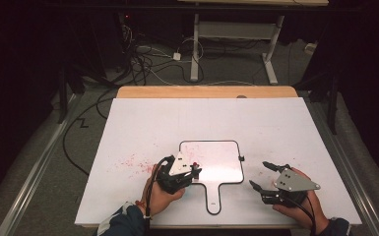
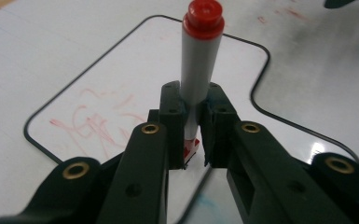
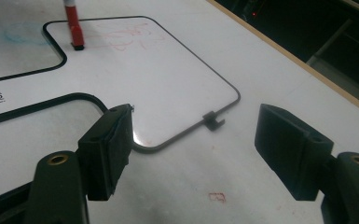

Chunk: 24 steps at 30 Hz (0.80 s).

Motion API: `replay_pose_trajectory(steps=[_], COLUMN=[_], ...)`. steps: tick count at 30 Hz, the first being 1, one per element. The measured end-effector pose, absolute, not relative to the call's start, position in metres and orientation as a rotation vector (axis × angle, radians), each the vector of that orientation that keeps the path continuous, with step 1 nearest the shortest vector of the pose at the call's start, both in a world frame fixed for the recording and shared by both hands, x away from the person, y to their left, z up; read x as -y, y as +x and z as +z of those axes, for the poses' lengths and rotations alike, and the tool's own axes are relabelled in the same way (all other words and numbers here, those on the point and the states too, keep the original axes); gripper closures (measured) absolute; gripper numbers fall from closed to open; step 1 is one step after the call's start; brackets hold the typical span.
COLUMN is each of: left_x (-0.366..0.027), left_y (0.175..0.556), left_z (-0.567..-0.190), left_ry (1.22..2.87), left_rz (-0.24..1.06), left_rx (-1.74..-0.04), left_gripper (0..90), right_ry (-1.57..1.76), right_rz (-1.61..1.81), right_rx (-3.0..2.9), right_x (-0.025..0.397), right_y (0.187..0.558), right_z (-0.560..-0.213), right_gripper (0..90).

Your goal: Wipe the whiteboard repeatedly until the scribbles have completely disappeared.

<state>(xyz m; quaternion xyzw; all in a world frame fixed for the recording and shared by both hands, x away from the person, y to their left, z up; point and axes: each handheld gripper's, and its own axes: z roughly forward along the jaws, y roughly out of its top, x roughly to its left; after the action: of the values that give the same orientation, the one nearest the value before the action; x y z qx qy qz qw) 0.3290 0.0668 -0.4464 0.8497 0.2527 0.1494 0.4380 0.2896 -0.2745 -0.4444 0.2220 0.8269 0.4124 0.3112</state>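
A: Left gripper (image 1: 193,172) clamps a grey marker with red cap (image 2: 200,70), held over the near-left corner of the small black-framed handled whiteboard (image 1: 226,162), mid-table near the front edge.

B: Right gripper (image 1: 263,176) gapes wide, empty, beside the board's right edge. Tiny lettering by the handle; I can't make it out.

Seemingly "deli" on the whiteboard (image 3: 121,70) frame

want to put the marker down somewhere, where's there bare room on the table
Widest free patch: the far half of the white table top, between the small whiteboard and the wooden edge. Also bare: the strip right of the whiteboard, past the open right hand-held gripper. It is crowded near the whiteboard's handle, where the left hand-held gripper holds the red marker.
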Motion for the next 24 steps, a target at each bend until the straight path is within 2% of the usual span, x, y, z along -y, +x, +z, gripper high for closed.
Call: replay_pose_trajectory(steps=[16,24], left_x=[-0.049,-0.051], left_y=[0.388,0.379], left_z=[-0.452,-0.45], left_ry=[2.029,2.043], left_rz=[0.437,0.337], left_rx=[-0.692,-0.67], left_gripper=[78.8,78.8], right_ry=[0.592,0.59], right_rz=[1.075,1.075], right_rx=[-2.189,-2.186], right_x=[0.276,0.278], right_y=[0.291,0.291], right_z=[-0.446,-0.446], right_gripper=[28.9,28.9])
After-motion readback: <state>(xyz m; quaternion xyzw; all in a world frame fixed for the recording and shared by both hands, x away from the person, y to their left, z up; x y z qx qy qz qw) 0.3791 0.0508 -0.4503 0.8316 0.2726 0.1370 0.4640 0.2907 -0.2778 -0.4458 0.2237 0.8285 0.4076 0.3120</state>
